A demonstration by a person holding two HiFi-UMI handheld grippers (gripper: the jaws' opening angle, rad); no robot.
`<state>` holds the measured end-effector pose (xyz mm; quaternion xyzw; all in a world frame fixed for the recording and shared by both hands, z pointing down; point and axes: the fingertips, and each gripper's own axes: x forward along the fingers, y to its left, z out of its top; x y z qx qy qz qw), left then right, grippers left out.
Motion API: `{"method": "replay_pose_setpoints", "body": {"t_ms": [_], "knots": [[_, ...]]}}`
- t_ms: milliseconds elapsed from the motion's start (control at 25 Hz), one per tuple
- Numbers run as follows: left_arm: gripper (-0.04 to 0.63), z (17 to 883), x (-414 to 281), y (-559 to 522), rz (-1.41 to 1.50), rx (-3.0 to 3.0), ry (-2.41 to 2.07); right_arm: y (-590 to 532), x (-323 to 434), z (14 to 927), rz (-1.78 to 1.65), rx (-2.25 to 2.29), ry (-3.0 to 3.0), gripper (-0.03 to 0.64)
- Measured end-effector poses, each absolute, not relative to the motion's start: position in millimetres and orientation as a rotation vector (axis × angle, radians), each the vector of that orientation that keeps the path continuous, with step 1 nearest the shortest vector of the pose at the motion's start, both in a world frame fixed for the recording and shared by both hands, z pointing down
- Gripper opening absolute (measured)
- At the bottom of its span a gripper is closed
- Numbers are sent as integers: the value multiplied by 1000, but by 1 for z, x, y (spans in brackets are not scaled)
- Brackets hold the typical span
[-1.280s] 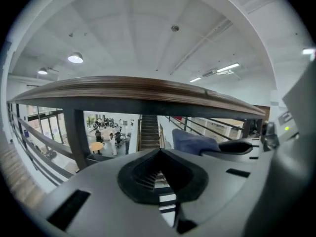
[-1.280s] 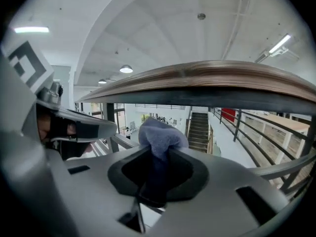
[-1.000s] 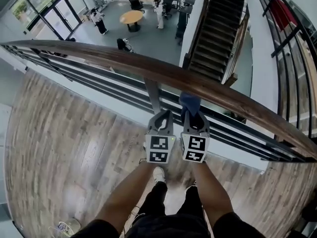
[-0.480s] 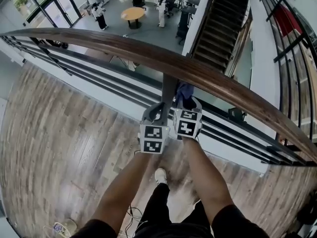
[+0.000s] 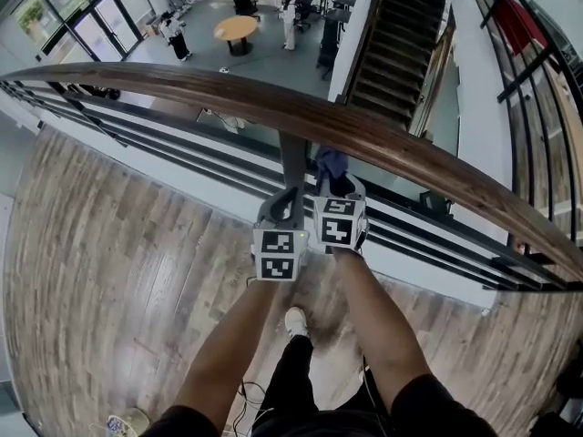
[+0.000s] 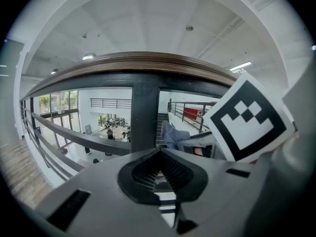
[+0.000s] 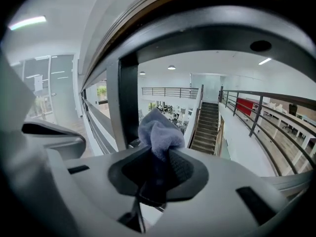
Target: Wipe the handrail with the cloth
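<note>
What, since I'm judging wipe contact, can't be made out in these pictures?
- Head view: whether the cloth touches the handrail. The cloth's top runs under the rail's lower edge.
- Right gripper view: the cloth's lower end is buried between the right gripper's shut jaws.
- Head view: both handrail ends are cut off by the frame's edges.
- Head view: the people on the floor below are too small to make out.
</note>
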<state>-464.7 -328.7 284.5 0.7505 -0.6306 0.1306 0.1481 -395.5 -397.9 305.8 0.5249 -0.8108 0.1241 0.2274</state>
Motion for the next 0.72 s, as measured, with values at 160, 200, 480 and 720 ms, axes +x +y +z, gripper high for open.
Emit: {"method": "replay_pose_setpoints", "body": {"t_ms": [160, 200, 480, 720], "knots": [[2, 284, -440, -329, 383, 2173, -1796, -394, -365, 306, 359, 1471, -2213, 80], [2, 283, -433, -329, 379, 2173, -1791, -392, -356, 306, 358, 1476, -2208, 80], [2, 281, -374, -326, 393, 2206, -1739, -383, -287, 302, 358, 1526, -2178, 80], [2, 286, -295, -323, 415, 2258, -1652, -375, -215, 303, 381, 1558, -2150, 80]]}}
